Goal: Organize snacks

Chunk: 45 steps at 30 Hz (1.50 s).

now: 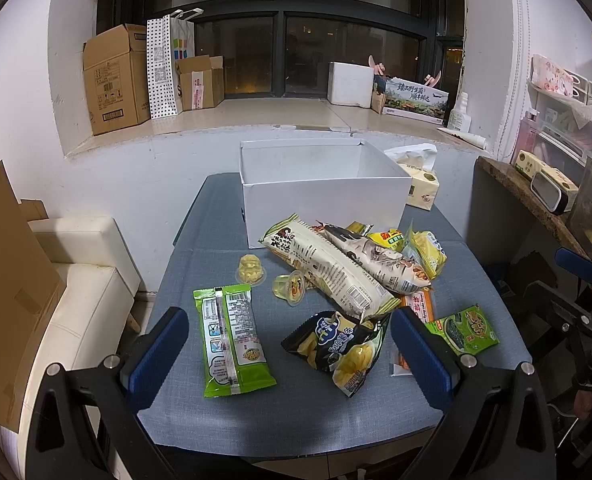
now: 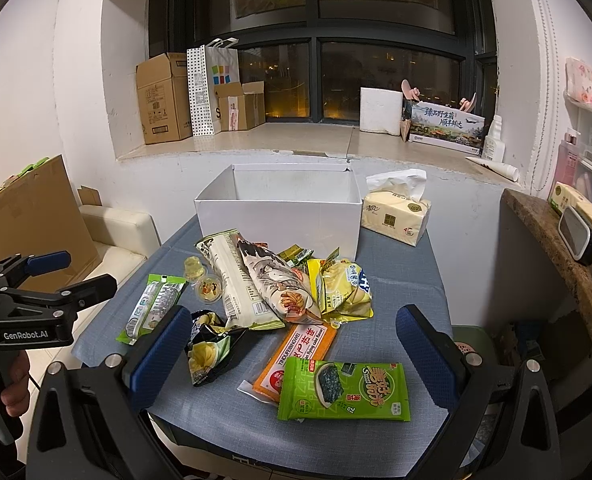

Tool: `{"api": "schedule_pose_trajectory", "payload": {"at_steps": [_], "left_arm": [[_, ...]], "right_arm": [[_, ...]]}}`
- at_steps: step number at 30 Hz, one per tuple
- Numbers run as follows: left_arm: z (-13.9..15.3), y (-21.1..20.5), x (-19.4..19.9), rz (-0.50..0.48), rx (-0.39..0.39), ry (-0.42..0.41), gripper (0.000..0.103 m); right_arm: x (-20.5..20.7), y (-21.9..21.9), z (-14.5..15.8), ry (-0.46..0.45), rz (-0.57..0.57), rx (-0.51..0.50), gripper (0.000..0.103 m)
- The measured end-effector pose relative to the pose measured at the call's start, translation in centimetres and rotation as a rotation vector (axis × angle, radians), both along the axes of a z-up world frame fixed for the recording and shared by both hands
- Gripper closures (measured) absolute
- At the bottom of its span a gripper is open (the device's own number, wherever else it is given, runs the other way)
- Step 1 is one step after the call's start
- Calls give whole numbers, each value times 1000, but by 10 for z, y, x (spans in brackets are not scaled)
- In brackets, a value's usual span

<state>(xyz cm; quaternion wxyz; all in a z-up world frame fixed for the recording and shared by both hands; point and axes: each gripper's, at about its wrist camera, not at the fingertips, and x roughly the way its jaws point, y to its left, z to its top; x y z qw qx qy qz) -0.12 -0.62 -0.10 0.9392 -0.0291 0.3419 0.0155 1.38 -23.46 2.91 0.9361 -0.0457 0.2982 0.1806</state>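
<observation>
The green seaweed pack (image 2: pixel 344 392) is seen nearest, at 6 o'clock on the blue table (image 2: pixel 400 276). The right gripper (image 2: pixel 296 354) and left gripper (image 1: pixel 289 350) are held wide apart, with nothing in them. The snack pile (image 2: pixel 271 284) lies in front of the empty white box (image 2: pixel 275 216) at 12 o'clock. Stacked bags could slide if one is pulled. The jelly cups (image 1: pixel 287 286) could be squashed. A tissue pack (image 2: pixel 396 216) sits beside the box.

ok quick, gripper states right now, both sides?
Left gripper: open, holding nothing, above the snacks.
Right gripper: open, holding nothing, above the green seaweed pack.
</observation>
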Motion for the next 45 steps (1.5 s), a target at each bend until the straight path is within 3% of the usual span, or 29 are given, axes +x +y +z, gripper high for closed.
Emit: {"api": "schedule_pose_trajectory", "payload": {"at_steps": [32, 40, 45], "left_arm": [[-2, 0, -1, 2, 2, 1, 0], [-6, 5, 1, 15, -5, 7, 0], [-7, 9, 1, 19, -10, 5, 0]], "right_arm": [[4, 1, -7, 14, 15, 2, 0], [35, 23, -15, 55, 95, -8, 0], [72, 45, -29, 134, 173, 19, 0]]}}
